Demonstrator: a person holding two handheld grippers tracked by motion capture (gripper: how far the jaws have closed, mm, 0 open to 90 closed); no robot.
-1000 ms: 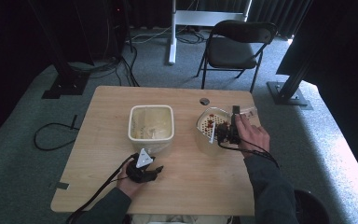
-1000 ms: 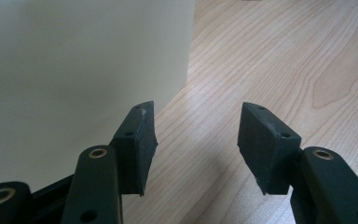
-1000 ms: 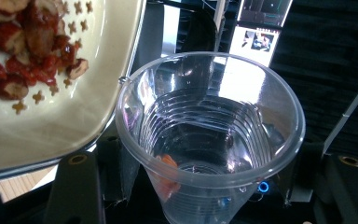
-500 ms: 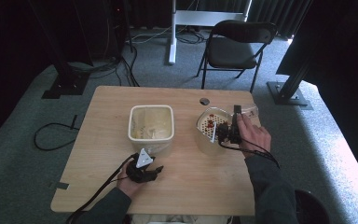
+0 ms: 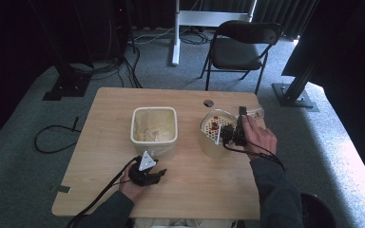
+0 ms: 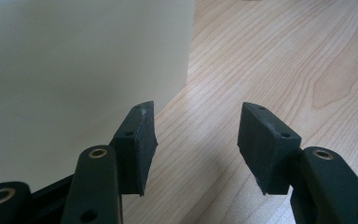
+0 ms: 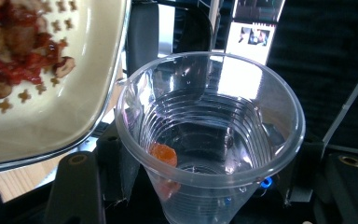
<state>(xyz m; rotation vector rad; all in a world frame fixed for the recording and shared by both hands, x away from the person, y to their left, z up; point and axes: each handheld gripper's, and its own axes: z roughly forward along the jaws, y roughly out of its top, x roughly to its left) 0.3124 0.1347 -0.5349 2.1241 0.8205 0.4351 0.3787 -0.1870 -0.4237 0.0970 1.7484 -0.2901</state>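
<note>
My right gripper (image 5: 234, 133) is shut on a clear plastic cup (image 7: 209, 140), whose mouth faces the camera in the right gripper view. One orange piece (image 7: 164, 154) lies inside the cup, low on its wall. Beside it is a round cream bowl (image 5: 212, 142) with red food and small pale bits (image 7: 14, 37); the cup (image 5: 253, 113) lies tilted at the bowl's far right. My left gripper (image 5: 159, 172) rests open on the table (image 6: 270, 60), its jaws apart and holding nothing, right beside the near wall of a square cream container (image 6: 74, 70).
The square container (image 5: 154, 124) stands mid-table with pale contents. A cable hole (image 5: 208, 102) sits near the far edge. A folding chair (image 5: 243, 45) stands behind the table. Cables trail from both grippers toward the near edge.
The right hand and its cup have shifted only slightly beside the bowl. The left gripper has not moved.
</note>
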